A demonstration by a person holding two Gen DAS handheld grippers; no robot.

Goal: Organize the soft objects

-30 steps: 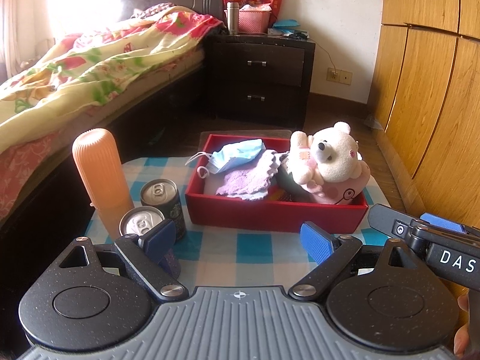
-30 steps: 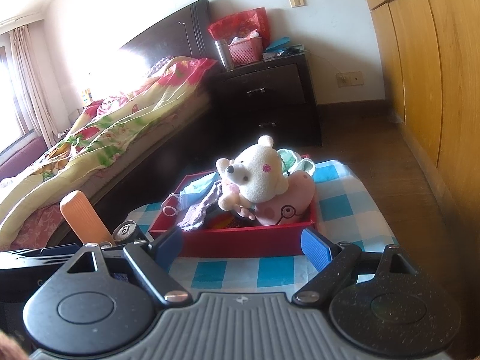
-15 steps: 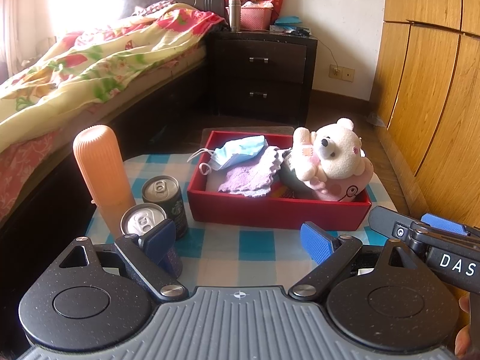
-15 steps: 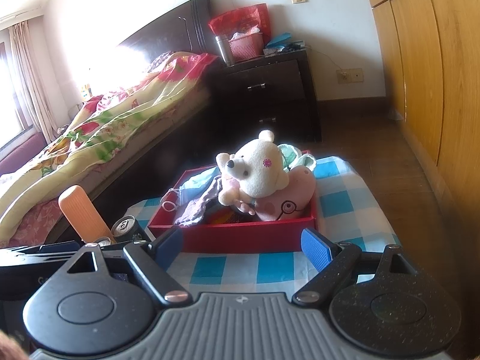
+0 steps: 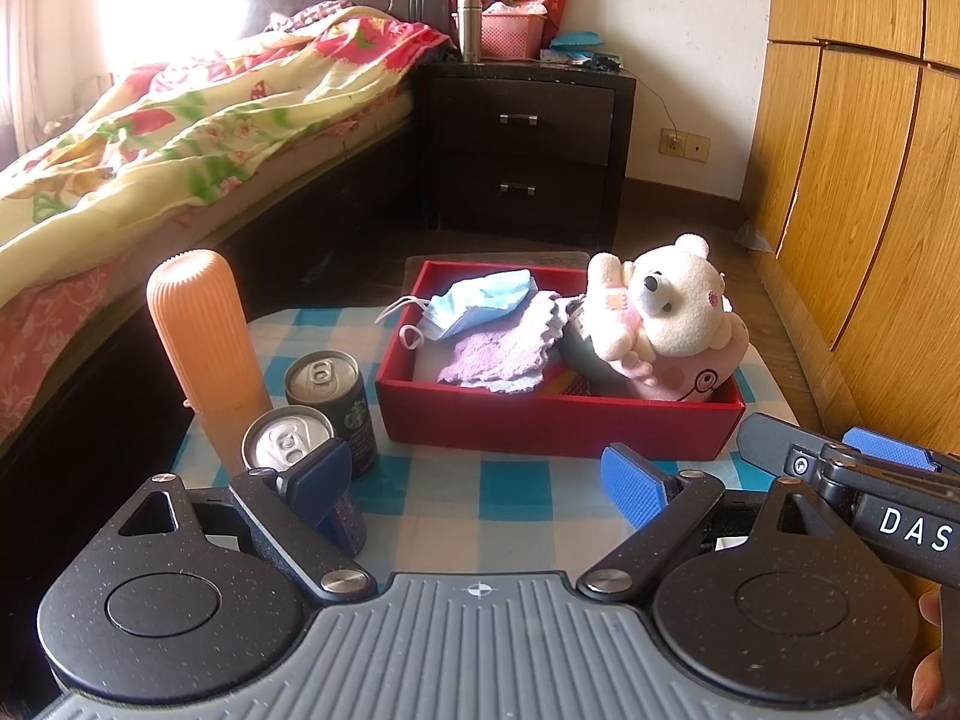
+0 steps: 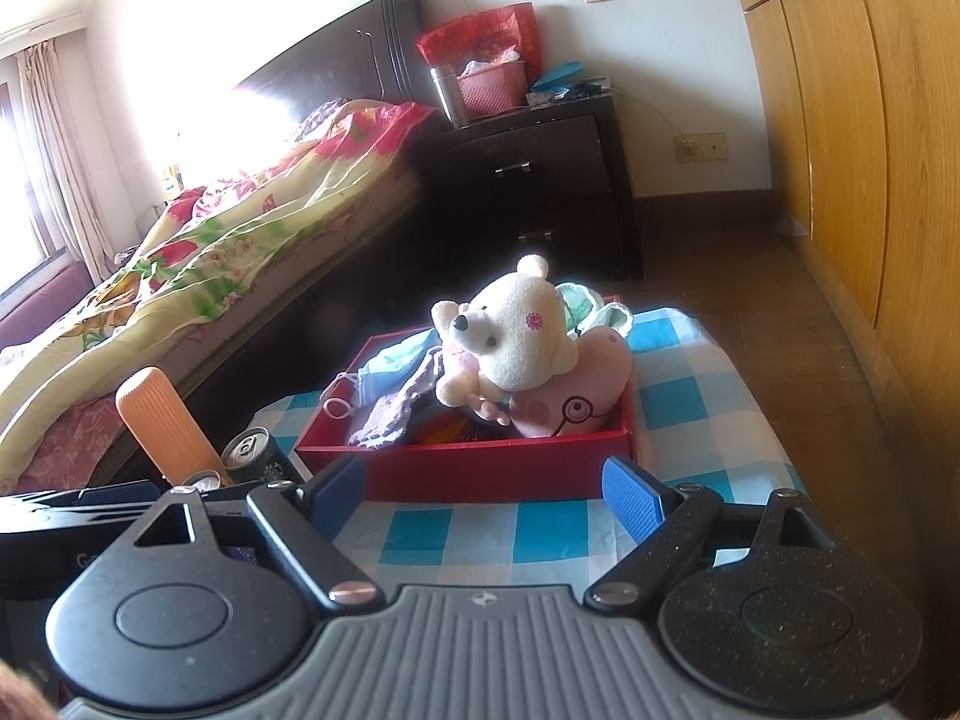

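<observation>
A red box [image 5: 558,420] stands on the blue-checked tabletop [image 5: 516,498]. Inside it lie a blue face mask [image 5: 480,303], a purple cloth [image 5: 504,351] and a white teddy bear [image 5: 666,306] leaning on a pink plush [image 5: 702,378]. In the right wrist view the same bear [image 6: 516,324] rises above the box's [image 6: 480,471] near wall. My left gripper [image 5: 474,477] hangs open just in front of the box with nothing between its blue pads. The right gripper [image 6: 483,489] is also open and empty, short of the box's near wall.
An orange ribbed bottle [image 5: 204,348] and two drink cans [image 5: 327,384] [image 5: 288,441] stand left of the box. A bed [image 5: 180,138] runs along the left, a dark nightstand [image 5: 522,144] is behind, and a wooden wardrobe [image 5: 852,180] lines the right.
</observation>
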